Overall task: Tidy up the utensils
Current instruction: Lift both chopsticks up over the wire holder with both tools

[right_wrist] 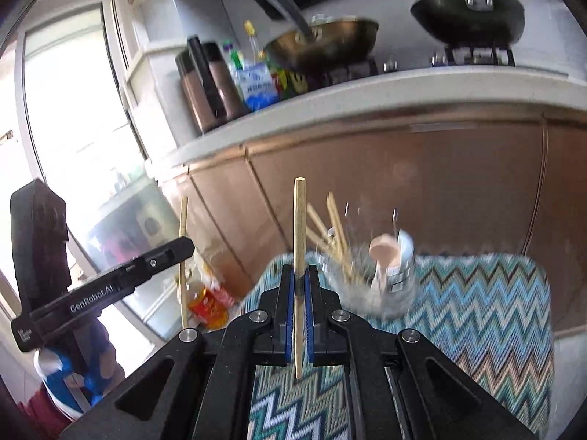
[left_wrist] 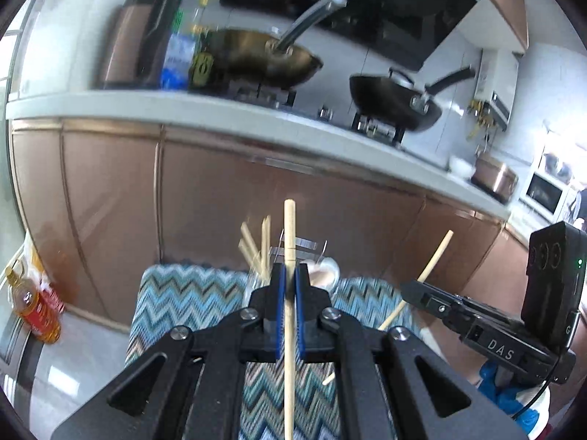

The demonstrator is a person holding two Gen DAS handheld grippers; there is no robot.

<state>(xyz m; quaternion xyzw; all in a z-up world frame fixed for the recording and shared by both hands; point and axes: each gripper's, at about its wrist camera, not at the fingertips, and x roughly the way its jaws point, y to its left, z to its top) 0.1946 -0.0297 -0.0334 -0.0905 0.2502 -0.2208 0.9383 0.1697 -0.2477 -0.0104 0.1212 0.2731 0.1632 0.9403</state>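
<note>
My left gripper (left_wrist: 290, 275) is shut on a wooden chopstick (left_wrist: 290, 234) that stands upright between the blue pads. My right gripper (right_wrist: 300, 275) is shut on another wooden chopstick (right_wrist: 299, 220), also upright. Both hover above a zigzag-patterned mat (left_wrist: 190, 300), short of a clear glass holder (right_wrist: 370, 275) that holds several chopsticks (right_wrist: 335, 227) and spoons (right_wrist: 385, 253). The right gripper with its chopstick (left_wrist: 436, 256) shows at the right of the left wrist view. The left gripper with its chopstick (right_wrist: 182, 242) shows at the left of the right wrist view.
A kitchen counter (left_wrist: 183, 110) with copper cabinet fronts (left_wrist: 220, 190) stands behind the mat. On it are two woks (left_wrist: 264, 55) (left_wrist: 396, 99), bottles and a rice cooker (left_wrist: 495, 179). An oil bottle (left_wrist: 33, 308) stands on the floor at the left.
</note>
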